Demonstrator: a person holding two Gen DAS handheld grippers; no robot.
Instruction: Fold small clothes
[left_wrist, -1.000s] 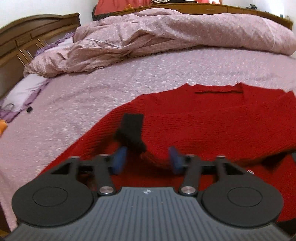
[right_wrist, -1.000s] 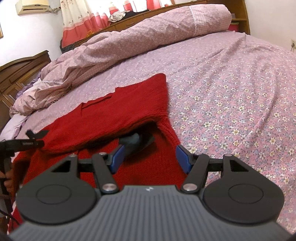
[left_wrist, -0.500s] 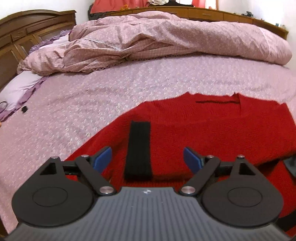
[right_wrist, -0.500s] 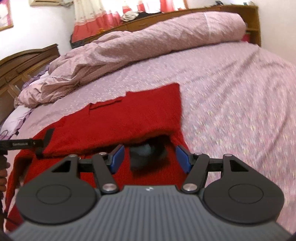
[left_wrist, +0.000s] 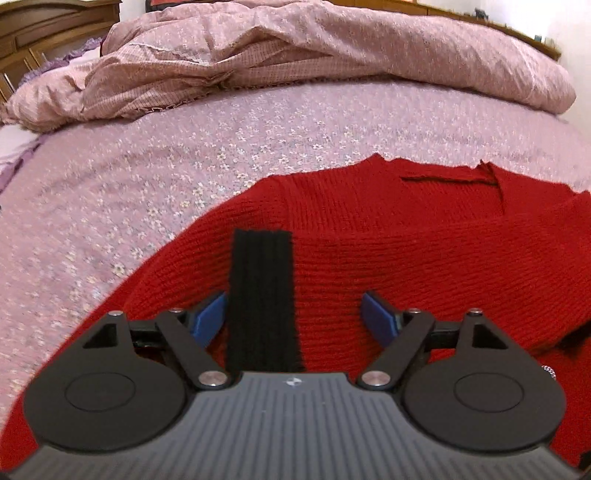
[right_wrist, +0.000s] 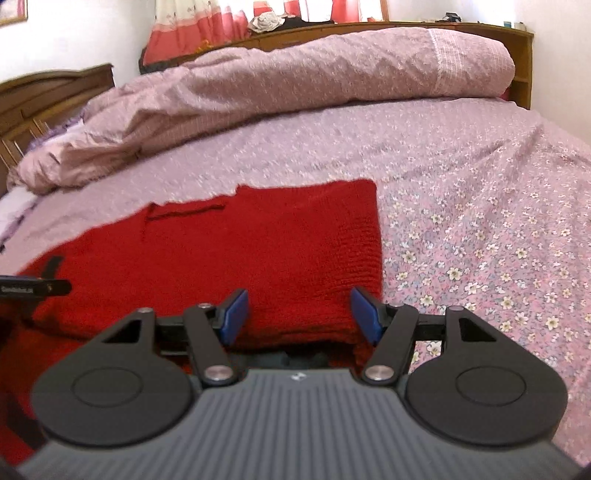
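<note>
On the floral pink bed (right_wrist: 480, 221), a red knitted sweater (right_wrist: 258, 251) is lying with its near half folded over. Left gripper (left_wrist: 293, 314) fingers are closing on nothing; right gripper (right_wrist: 299, 314) fingers are standing open. Further folds seem left.

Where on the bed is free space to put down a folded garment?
Free: the flowered sheet right of the red sweater, and the strip between sweater and heaped quilt. Crowded: the near side, where both tools hang over the sweater.
</note>
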